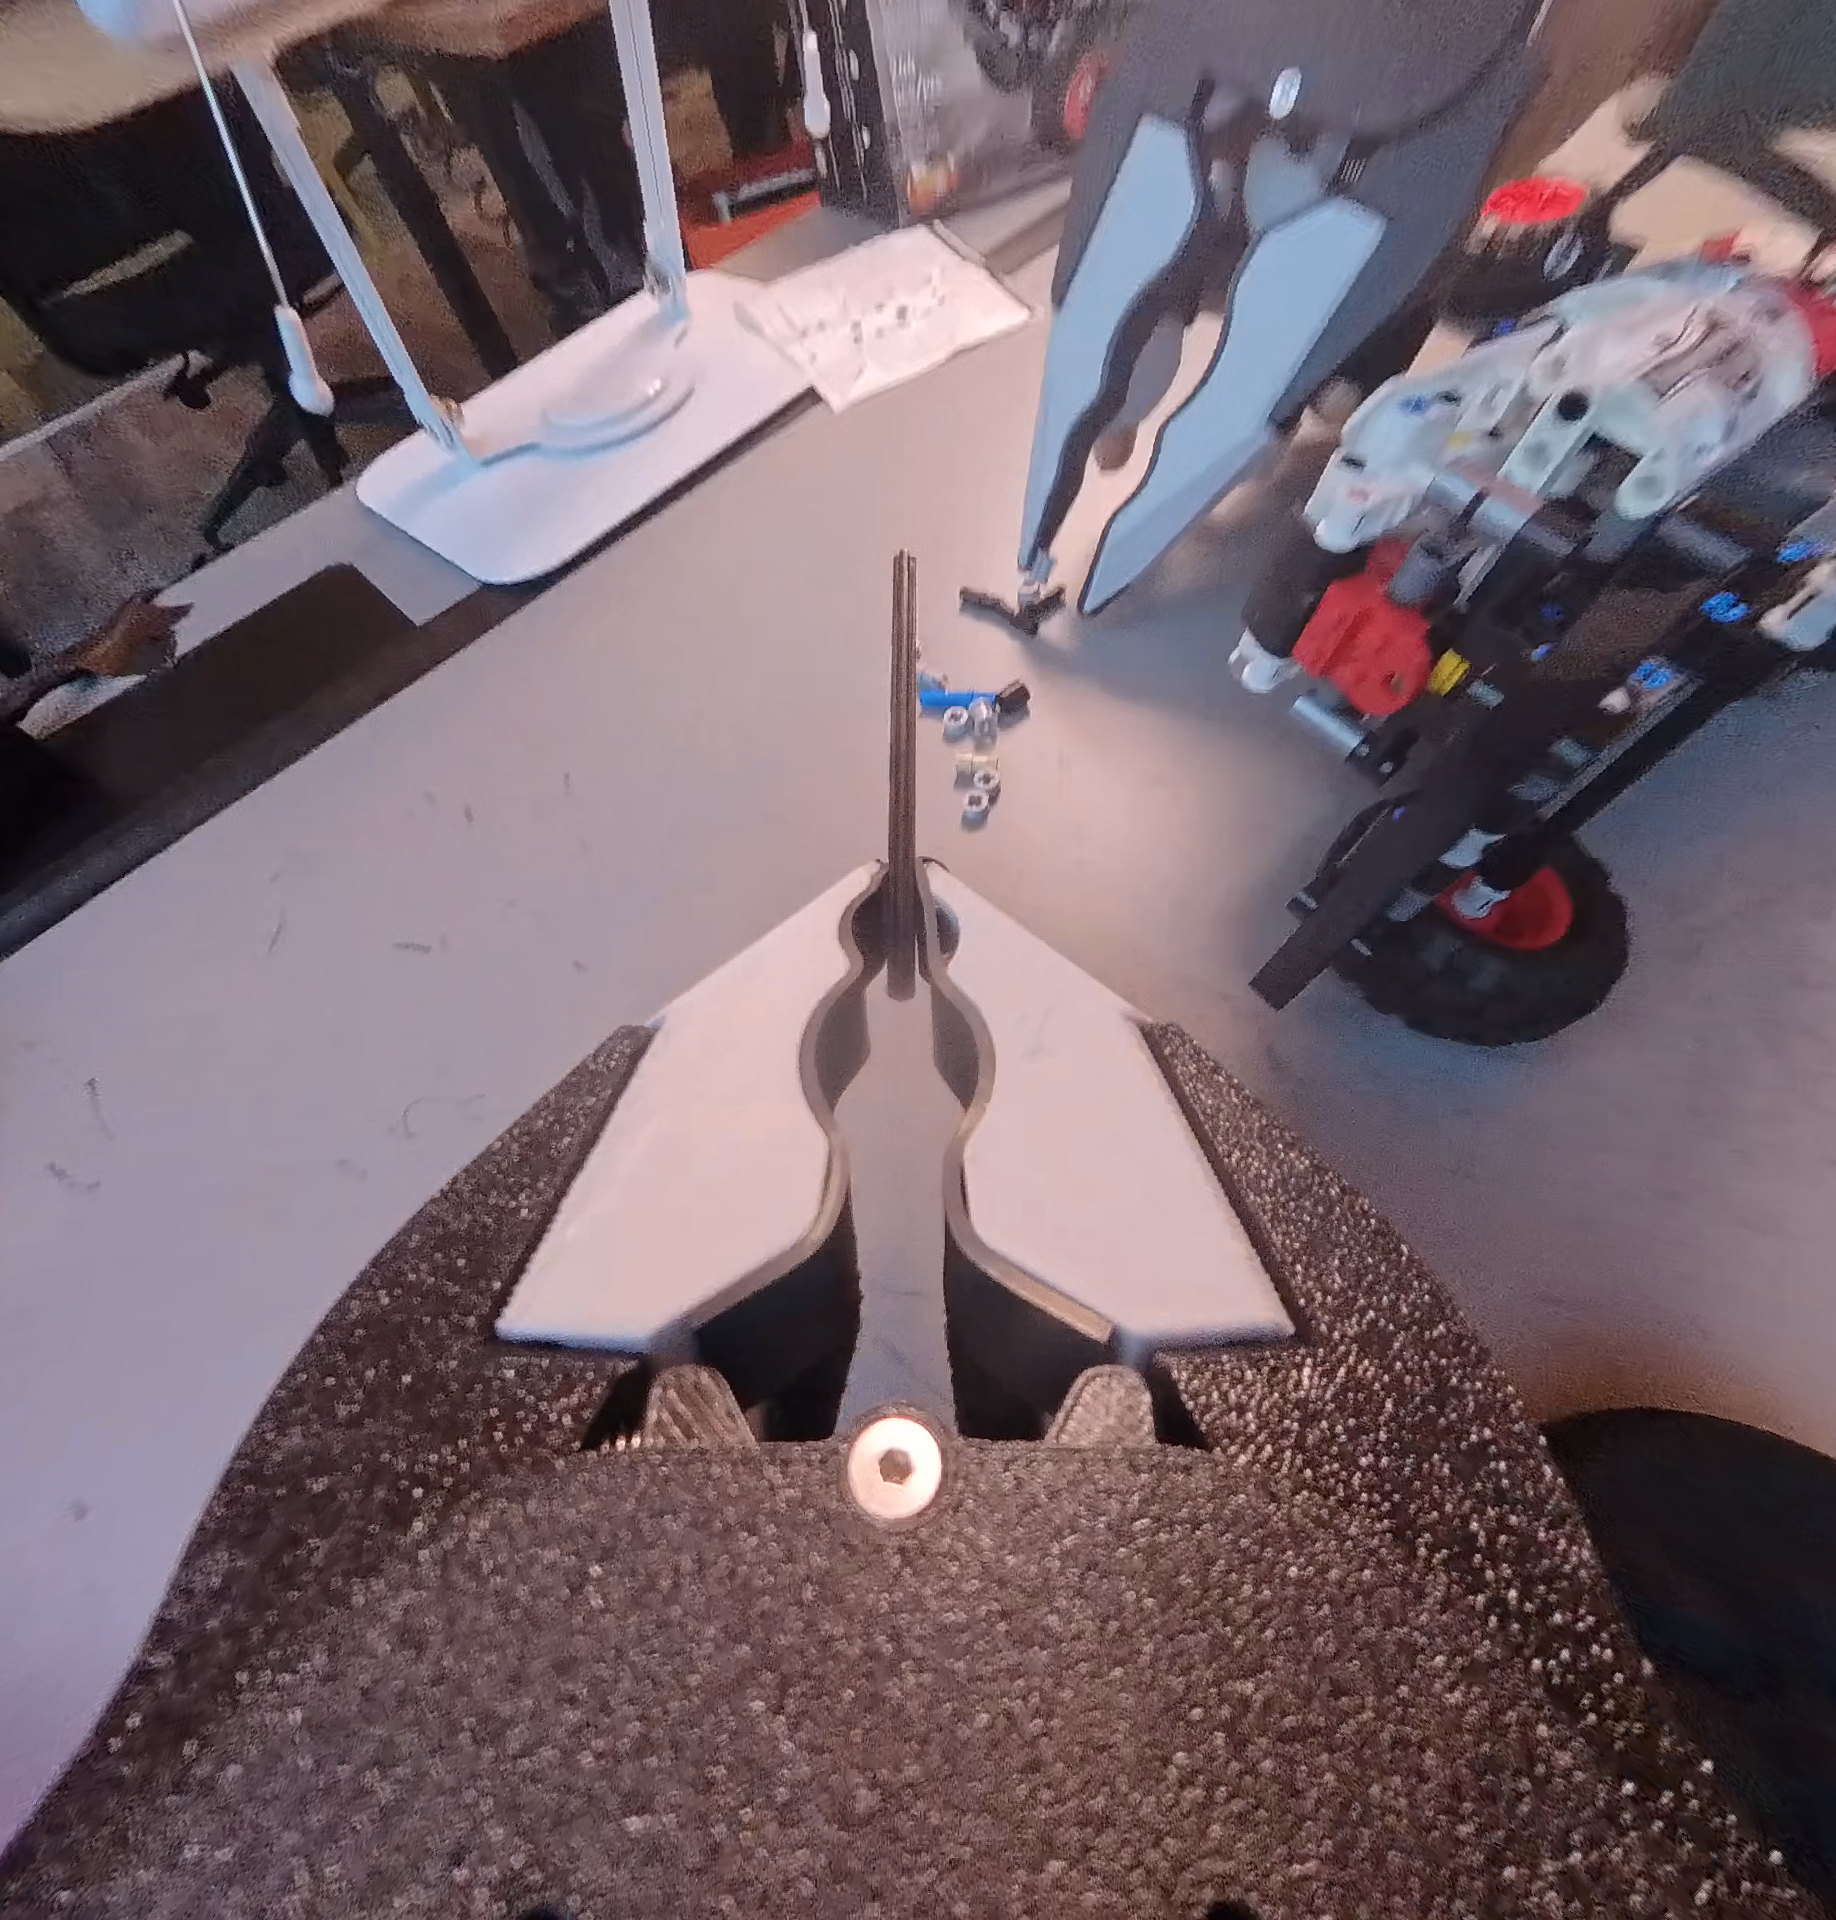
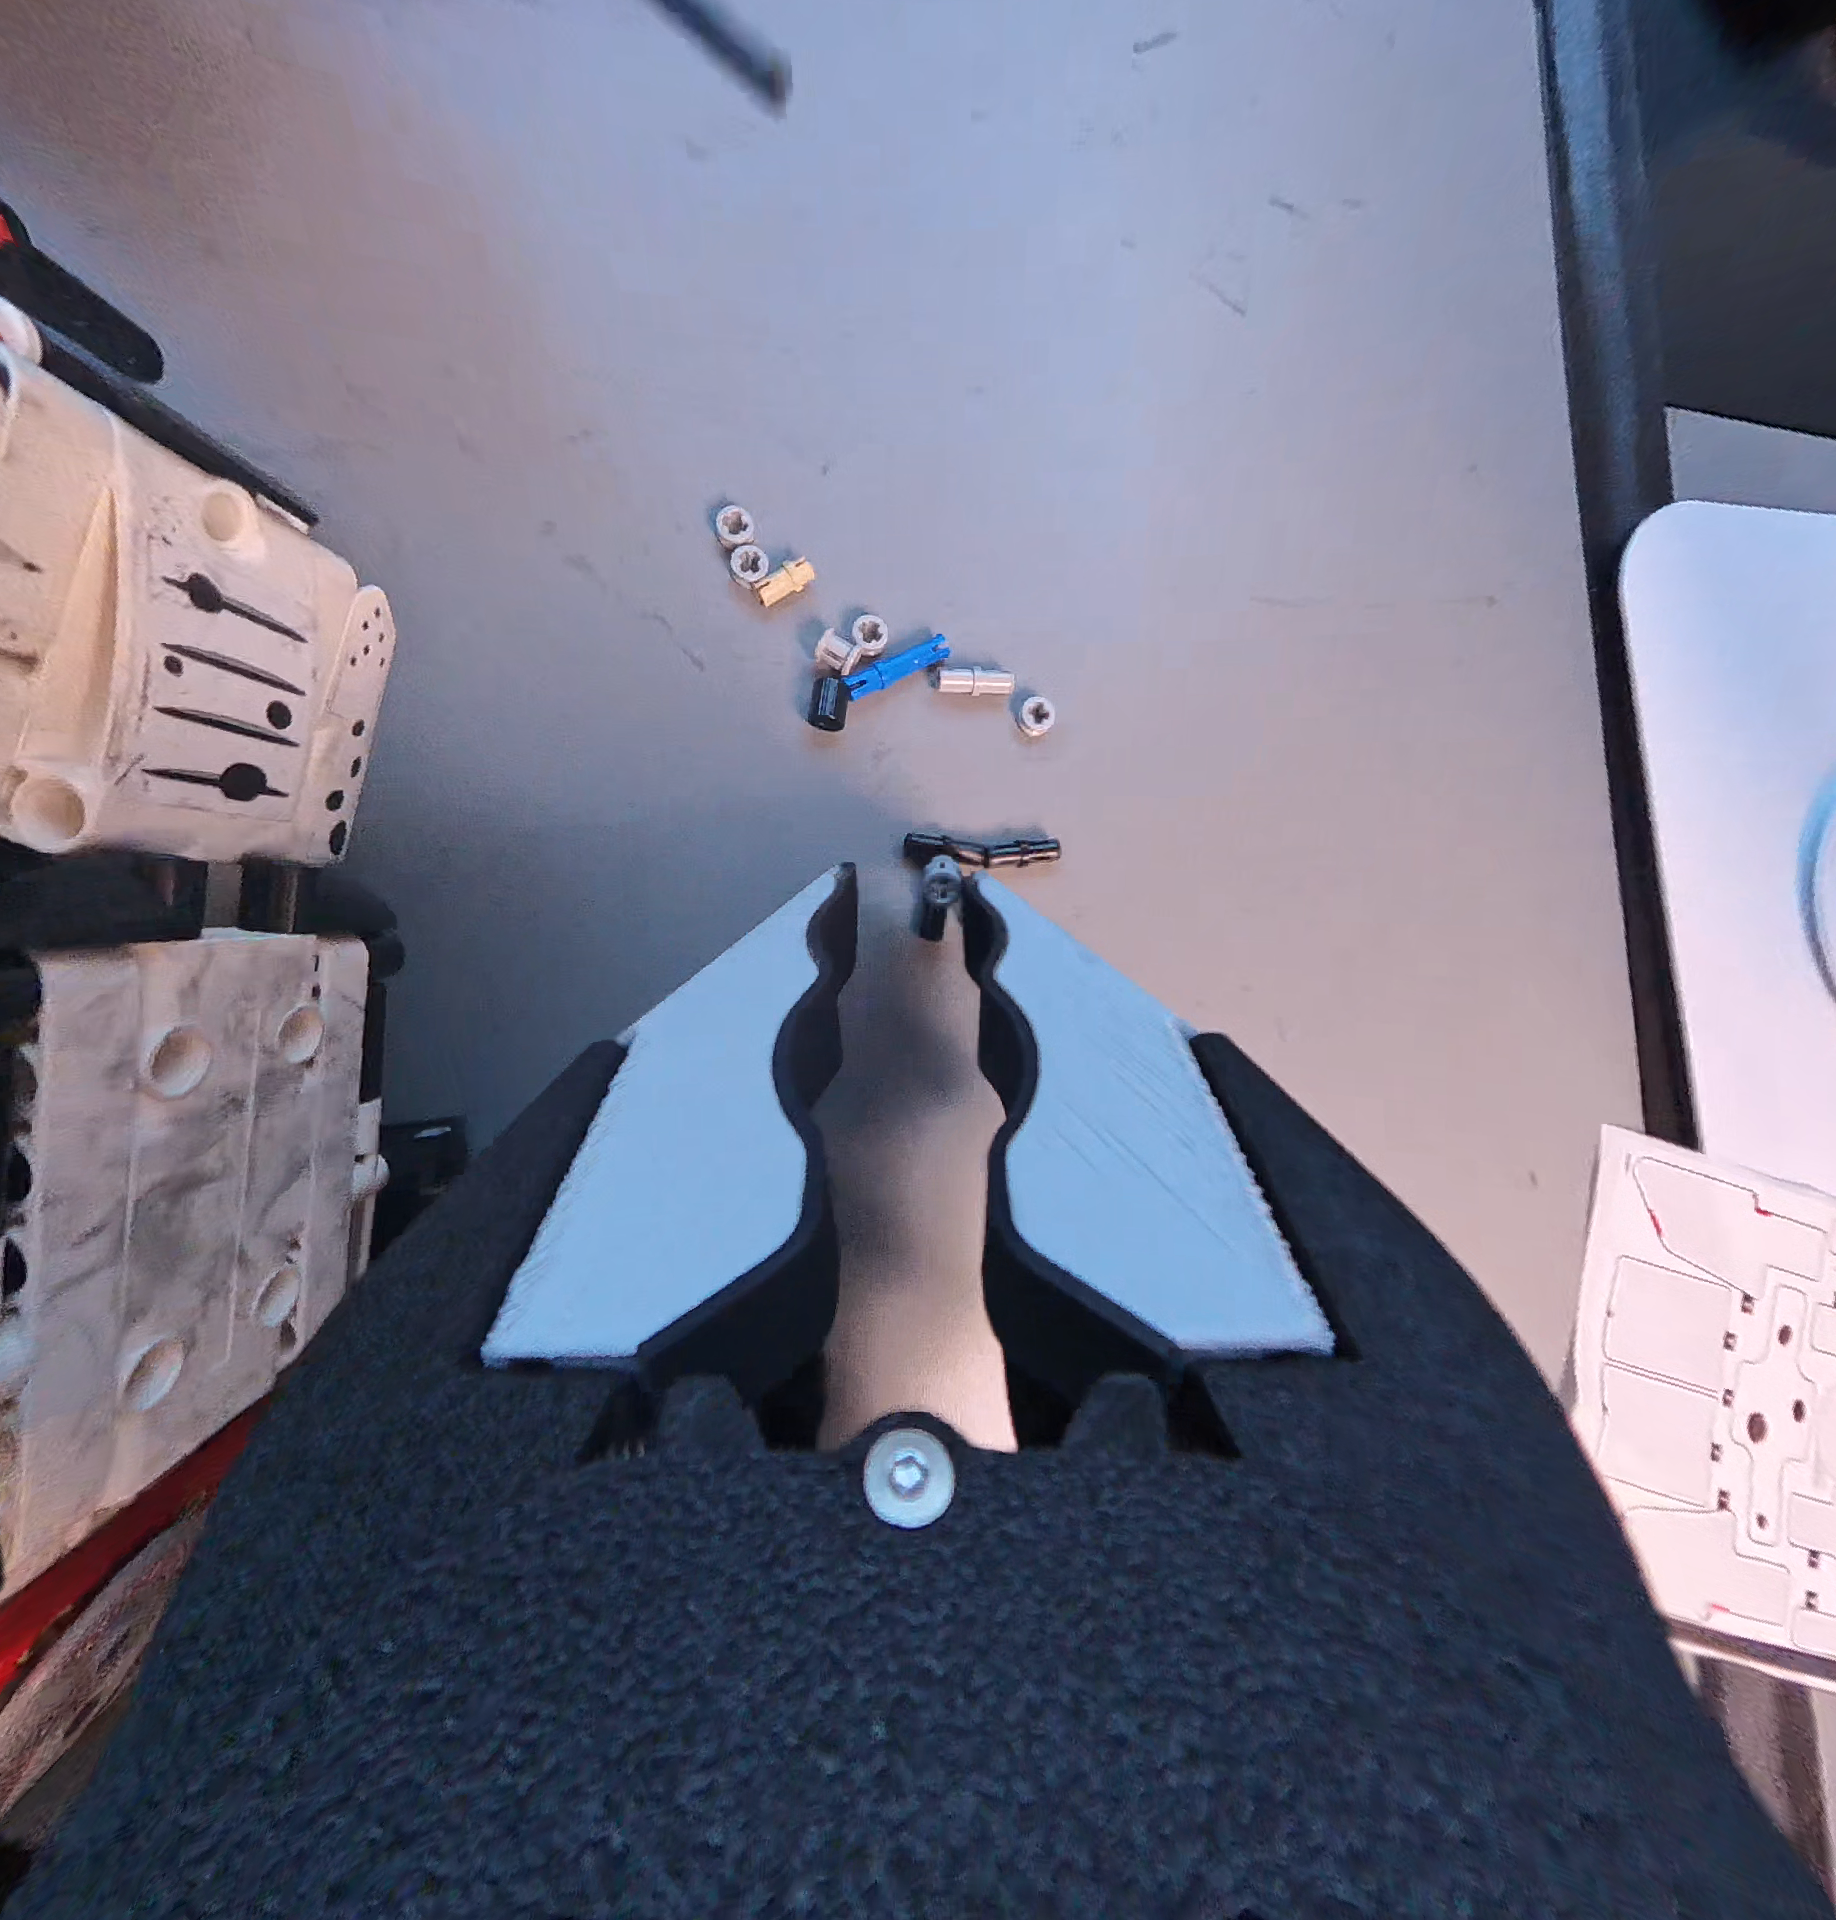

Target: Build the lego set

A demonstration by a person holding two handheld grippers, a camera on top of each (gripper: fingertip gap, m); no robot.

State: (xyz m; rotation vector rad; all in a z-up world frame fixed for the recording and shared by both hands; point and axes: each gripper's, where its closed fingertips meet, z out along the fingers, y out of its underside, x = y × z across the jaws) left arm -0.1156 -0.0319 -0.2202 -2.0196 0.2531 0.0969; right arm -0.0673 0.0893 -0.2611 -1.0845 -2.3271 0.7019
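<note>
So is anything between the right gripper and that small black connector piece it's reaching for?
Nothing visible. The right gripper is open right at the black connector piece on the bare table. The loose pins lie beyond it.

Each textured black gripper (image 1: 903, 883) (image 2: 906, 883) carries two pale grey wavy-edged fingers (image 1: 727, 1132), with a silver hex screw (image 1: 894, 1467) at 6 o'clock.
</note>
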